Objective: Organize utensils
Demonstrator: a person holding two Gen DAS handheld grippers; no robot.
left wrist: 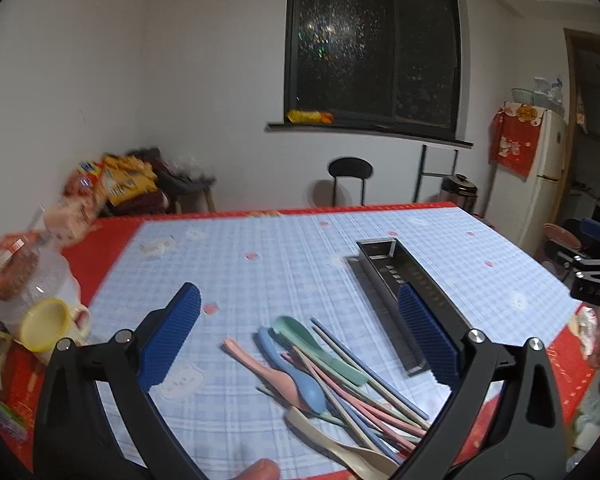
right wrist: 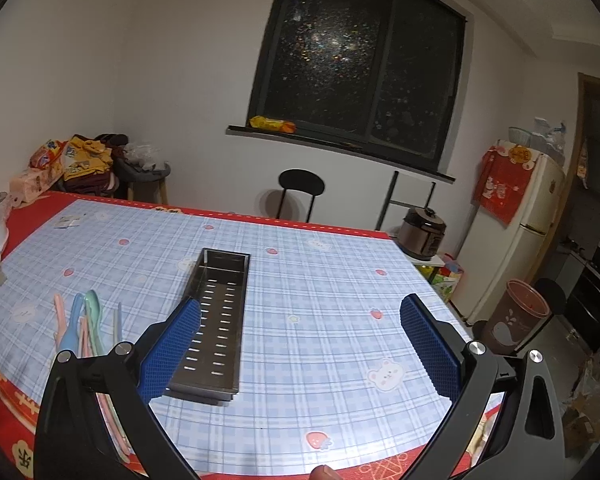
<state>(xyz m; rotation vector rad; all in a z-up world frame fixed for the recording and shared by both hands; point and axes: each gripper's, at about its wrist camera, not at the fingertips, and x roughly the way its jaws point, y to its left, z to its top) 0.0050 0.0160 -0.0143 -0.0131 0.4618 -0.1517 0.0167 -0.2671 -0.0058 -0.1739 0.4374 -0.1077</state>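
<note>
A heap of pastel utensils (left wrist: pixel 320 372) lies on the blue checked tablecloth (left wrist: pixel 260 280): pink, blue, green and beige spoons over several chopsticks. My left gripper (left wrist: pixel 300 332) hovers above the heap, open and empty. To the right of the heap lies a long perforated steel tray (left wrist: pixel 396 276), empty. In the right wrist view the steel tray (right wrist: pixel 216 320) sits ahead-left, the utensils (right wrist: pixel 86 320) further left. My right gripper (right wrist: pixel 300 344) is open and empty above bare cloth, its left finger in front of the tray's near end.
A yellow-rimmed cup (left wrist: pixel 54 326) and plastic jars (left wrist: pixel 24 276) crowd the table's left edge. The table's red border (right wrist: pixel 4 412) runs along the near edge. A black chair (right wrist: pixel 300 192) stands beyond the far edge, a rice cooker (right wrist: pixel 424 232), fridge (right wrist: pixel 516 232) and brown bin (right wrist: pixel 516 316) to the right.
</note>
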